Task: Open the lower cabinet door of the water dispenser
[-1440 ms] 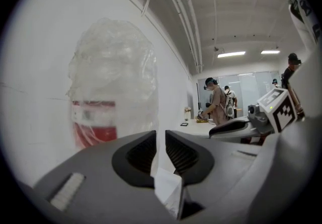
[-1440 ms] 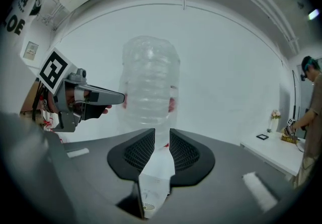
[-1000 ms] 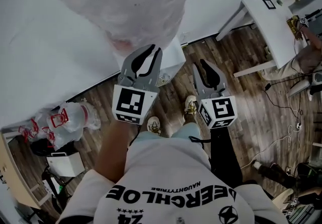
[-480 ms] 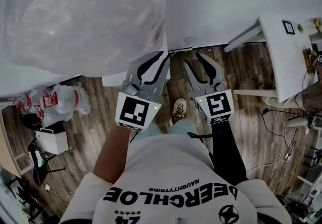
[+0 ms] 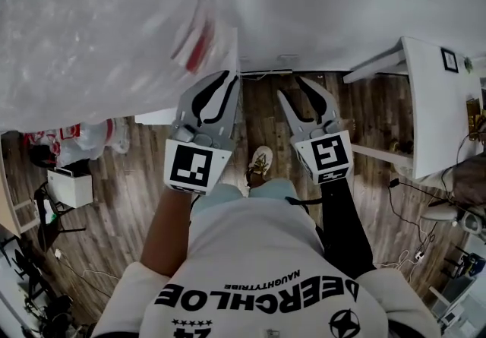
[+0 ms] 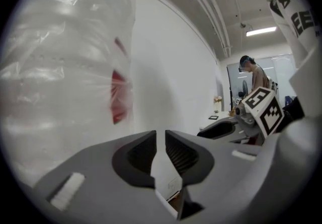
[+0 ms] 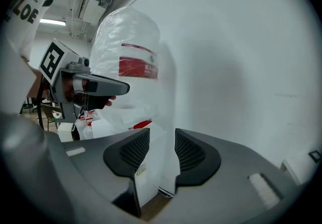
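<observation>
Two claws reach forward side by side above the wooden floor (image 5: pixel 380 200), both aimed at the water dispenser (image 7: pixel 160 117) that stands by the white wall (image 5: pixel 342 2). We hold the left claw (image 5: pixel 230 75) with its jaws drawn almost together: only a thin slit parts the tips, and nothing sits in it. The right claw (image 5: pixel 290 87) has just been opening its jaws, which now stand clearly apart with nothing between the pads. Through that gap, in the right gripper view, we see the dispenser's white lower front, where the lower cabinet door (image 7: pixel 162 162) belongs. It carries a small sticker (image 7: pixel 141 168), and a strip of floor shows under it. Neither claw touches it, and we cannot tell whether the door is shut or ajar. Above the white body sits a big bottle (image 5: pixel 99 33) wrapped in clear plastic, its red label (image 7: pixel 138 67) blurred in the head view. Left of the dispenser lie plastic bags (image 5: pixel 83 135) with red print, and a white table (image 5: pixel 437 116) stands off to the right. Our shoe (image 5: pixel 260 163) shows on the floor between the two claws. In the left gripper view another person (image 6: pixel 254 74) stands far off.
</observation>
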The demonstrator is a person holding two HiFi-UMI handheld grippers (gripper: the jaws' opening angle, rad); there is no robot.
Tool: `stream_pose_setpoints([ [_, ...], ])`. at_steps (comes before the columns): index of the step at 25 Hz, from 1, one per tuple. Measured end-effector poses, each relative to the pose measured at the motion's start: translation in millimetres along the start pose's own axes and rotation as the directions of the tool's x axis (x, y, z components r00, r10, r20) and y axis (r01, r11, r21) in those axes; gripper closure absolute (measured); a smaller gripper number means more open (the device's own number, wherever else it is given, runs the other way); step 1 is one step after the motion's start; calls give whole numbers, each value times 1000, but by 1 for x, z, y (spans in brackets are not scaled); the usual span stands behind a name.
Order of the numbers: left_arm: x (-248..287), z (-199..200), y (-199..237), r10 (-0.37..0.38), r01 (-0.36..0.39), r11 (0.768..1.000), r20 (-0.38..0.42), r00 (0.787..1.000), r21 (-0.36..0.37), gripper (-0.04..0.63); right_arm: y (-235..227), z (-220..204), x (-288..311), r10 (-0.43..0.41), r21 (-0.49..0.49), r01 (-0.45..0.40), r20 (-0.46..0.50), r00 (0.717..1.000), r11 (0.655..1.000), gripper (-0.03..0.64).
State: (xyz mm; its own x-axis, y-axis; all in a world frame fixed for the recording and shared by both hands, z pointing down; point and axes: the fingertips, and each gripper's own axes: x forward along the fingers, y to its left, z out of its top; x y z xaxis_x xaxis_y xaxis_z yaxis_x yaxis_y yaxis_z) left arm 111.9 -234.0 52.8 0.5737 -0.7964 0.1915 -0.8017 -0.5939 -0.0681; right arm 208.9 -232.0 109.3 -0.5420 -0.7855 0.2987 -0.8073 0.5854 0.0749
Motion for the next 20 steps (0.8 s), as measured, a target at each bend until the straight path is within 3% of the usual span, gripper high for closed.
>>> stream_pose_setpoints([
  [10,5,-18,-11,23,-25,999,-57,998,-29,540,15,-26,20,120,-21,-121,-51,992,992,479],
  [20,-2,-69,-72,-114,108,993,-167,979,-45,540,38,-112,24,198,-48,-211,-204,959,976,479],
])
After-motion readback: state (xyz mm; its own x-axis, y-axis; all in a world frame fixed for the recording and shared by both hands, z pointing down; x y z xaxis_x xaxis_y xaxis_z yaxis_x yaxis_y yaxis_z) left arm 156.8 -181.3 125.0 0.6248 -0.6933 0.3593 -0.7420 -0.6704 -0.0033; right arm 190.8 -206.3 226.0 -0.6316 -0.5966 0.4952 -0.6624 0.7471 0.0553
